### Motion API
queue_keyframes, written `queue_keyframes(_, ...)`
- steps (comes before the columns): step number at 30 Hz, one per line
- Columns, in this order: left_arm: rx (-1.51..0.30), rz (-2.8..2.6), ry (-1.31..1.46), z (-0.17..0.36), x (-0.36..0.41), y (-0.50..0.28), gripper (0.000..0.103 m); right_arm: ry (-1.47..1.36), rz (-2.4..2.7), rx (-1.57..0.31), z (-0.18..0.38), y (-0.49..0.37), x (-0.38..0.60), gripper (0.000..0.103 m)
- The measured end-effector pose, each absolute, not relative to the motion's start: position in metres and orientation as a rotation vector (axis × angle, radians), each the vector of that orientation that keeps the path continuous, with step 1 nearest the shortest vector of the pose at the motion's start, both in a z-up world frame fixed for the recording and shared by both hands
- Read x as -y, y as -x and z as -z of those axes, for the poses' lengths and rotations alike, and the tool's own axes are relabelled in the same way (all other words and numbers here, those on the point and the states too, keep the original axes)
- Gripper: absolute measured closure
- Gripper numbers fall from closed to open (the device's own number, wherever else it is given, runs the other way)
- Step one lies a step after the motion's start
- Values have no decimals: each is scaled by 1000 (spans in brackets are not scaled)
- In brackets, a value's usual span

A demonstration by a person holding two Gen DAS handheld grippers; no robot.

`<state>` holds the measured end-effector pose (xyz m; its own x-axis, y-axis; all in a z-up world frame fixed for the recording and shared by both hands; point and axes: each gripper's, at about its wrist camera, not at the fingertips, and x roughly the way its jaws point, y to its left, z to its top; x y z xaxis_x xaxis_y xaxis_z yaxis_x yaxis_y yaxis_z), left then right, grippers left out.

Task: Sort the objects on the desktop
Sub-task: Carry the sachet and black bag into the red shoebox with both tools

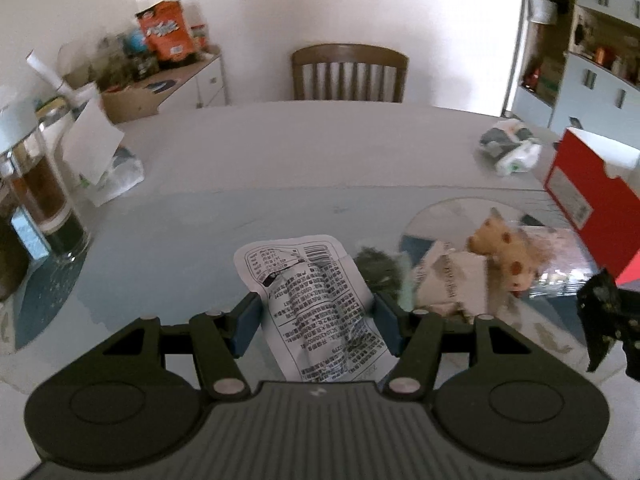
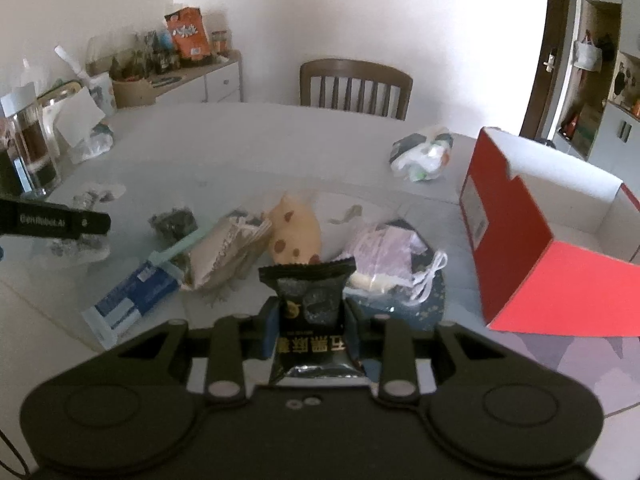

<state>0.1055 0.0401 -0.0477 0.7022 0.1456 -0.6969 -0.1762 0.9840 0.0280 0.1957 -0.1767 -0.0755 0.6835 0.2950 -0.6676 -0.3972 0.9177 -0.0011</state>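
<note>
Left gripper (image 1: pixel 318 316) clamped on white printed sachet (image 1: pixel 316 304); right gripper (image 2: pixel 308 330) pinching black snack packet (image 2: pixel 312 308), both raised left of red box (image 2: pixel 532 240). Step: carrying; next likely drop into box.

White printed sachet (image 1: pixel 316 304): crinkled, black text and barcode, standing up off the table. Black snack packet (image 2: pixel 310 308): glossy, gold lettering, crimped top edge, upright. On the glass tabletop: spotted tan plush toy (image 2: pixel 294 236), beige torn wrapper (image 2: pixel 224 256), blue-and-white toothbrush pack (image 2: pixel 136 292), clear bag of pale purple items (image 2: pixel 384 252). Red box (image 2: pixel 532 236), white inside, open-topped, to the right.
</note>
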Motion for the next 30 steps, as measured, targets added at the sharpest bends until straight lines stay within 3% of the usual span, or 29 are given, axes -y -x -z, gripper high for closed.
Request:
queue_keyframes(19, -733, 99, -82, -3, 56, -124, 42, 80, -285, -684, 23, -201, 233, 70)
queue_keyframes(30, -776, 253, -142, -19, 125, -149, 42, 65, -226, -754, 3, -214, 281, 70)
